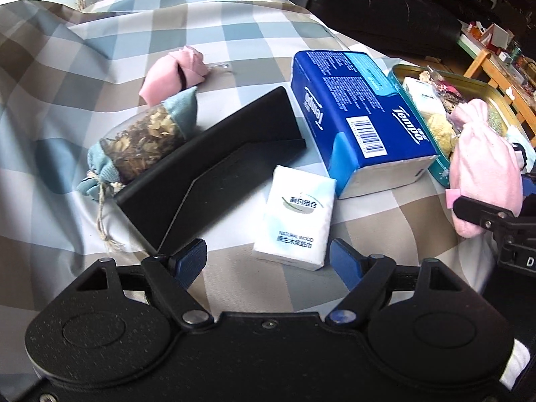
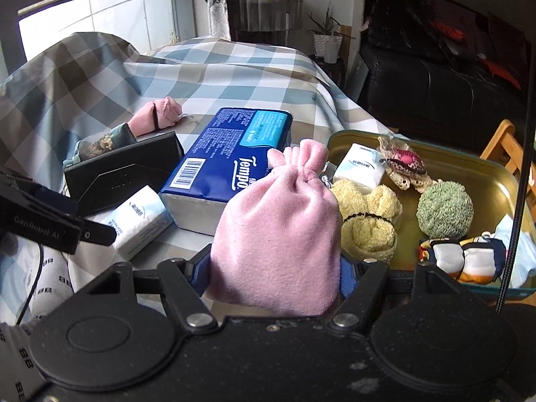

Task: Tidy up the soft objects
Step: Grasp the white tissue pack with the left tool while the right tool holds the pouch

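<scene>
My right gripper [image 2: 274, 268] is shut on a plump pink drawstring pouch [image 2: 278, 227] and holds it upright beside the gold-lined tin [image 2: 495, 181]. The same pouch [image 1: 485, 167] shows at the right edge of the left wrist view. My left gripper [image 1: 268, 261] is open and points down at a small white tissue pack [image 1: 294, 214], whose near edge lies just ahead of the blue fingertips [image 1: 191, 261] with a gap to them. A second pink pouch [image 1: 174, 73] and a herb sachet [image 1: 140, 144] lie farther back on the checked cloth [image 1: 100, 33].
A blue Tempo tissue pack [image 1: 355, 117] and a black folded stand [image 1: 214, 167] lie between the small pack and the tin [image 1: 469, 80]. The tin holds a tissue pack [image 2: 358, 164], yellow [image 2: 368, 221] and green [image 2: 445, 211] knitted pieces and a lace sachet [image 2: 402, 164]. A dark sofa stands beyond.
</scene>
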Available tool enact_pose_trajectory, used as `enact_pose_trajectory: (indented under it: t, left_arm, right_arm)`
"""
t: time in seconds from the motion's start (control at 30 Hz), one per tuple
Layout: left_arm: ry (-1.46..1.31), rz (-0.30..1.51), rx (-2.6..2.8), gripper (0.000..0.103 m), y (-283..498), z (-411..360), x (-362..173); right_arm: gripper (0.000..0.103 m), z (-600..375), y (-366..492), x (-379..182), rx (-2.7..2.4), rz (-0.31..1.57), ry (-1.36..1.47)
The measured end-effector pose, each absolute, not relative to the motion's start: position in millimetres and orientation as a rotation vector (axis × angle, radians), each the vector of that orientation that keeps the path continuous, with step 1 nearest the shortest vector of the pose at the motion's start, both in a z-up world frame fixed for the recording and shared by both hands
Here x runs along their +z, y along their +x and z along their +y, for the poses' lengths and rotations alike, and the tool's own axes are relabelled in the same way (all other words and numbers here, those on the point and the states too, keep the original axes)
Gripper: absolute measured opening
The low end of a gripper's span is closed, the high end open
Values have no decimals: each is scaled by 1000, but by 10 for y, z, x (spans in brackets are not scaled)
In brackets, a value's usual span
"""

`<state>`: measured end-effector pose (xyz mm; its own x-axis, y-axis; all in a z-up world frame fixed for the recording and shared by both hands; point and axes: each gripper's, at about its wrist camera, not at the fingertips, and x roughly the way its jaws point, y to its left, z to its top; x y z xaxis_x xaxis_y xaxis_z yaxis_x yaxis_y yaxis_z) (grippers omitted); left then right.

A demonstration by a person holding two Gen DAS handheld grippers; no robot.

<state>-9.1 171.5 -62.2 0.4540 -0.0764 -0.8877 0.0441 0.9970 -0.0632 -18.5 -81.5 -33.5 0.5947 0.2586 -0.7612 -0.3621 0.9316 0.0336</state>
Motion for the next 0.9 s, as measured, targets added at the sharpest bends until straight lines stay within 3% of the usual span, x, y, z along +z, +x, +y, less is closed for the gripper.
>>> enact_pose_trajectory:
  t: [0.23, 0.47, 0.73, 0.9]
  left_arm:
    - [17, 1192, -36, 76, 57, 1595, -814]
    - [-176, 1230, 156, 76, 35, 1985, -939]
    - [-119, 1145, 152, 74, -36, 1900, -598]
    - [-378, 1162, 126, 75, 197, 2100, -493]
  right_arm:
    - [71, -830, -156, -376, 362, 869, -116]
    - [71, -836, -131, -396, 368, 882, -110]
    - [71, -832, -131, -406, 371, 882, -109]
    - [71, -823, -136, -406, 371, 880, -113]
